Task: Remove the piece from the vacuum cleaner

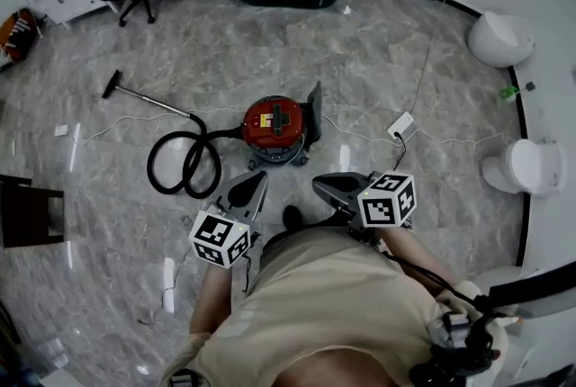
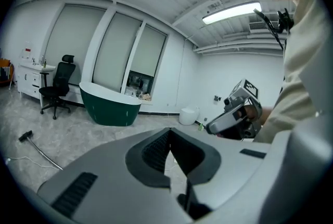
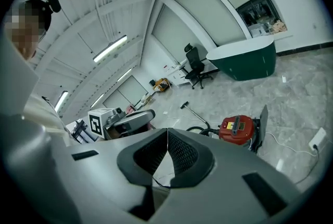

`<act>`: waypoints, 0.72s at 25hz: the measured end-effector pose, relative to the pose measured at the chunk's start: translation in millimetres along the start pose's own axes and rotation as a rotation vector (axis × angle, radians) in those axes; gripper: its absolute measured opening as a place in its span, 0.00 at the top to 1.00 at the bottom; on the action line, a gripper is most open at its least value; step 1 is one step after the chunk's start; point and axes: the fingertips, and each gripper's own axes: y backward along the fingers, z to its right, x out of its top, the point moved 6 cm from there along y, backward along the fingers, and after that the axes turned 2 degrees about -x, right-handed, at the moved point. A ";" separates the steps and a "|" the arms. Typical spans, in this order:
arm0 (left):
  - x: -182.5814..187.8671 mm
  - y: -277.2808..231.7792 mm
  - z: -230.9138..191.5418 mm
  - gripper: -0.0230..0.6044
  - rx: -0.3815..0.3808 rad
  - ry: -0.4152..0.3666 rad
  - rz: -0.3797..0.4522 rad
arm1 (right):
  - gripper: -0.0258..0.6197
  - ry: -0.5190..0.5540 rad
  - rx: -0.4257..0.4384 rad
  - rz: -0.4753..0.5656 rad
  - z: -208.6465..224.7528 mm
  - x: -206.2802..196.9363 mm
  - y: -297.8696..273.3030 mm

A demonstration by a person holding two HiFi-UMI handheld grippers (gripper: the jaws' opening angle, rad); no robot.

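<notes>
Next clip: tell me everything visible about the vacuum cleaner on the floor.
The vacuum cleaner is a small red canister, plastic by the look, with a dark handle and a yellow label on top. It stands upright on the grey marbled floor. A black hose leaves its left side, lies in loops and joins a thin metal tube that ends in a dark nozzle. A dark flat panel stands up at its right side. Nothing else is seen touching it.
</notes>
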 end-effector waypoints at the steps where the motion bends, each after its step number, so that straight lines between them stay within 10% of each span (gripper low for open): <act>1: 0.7 0.0 -2.1 0.96 0.009 -0.002 -0.010 | 0.96 -0.014 0.006 -0.007 3.2 2.8 -3.5; 18: 30.9 -83.9 -27.9 0.96 0.060 0.007 -0.104 | 0.96 -0.091 0.064 -0.118 90.7 53.2 -22.4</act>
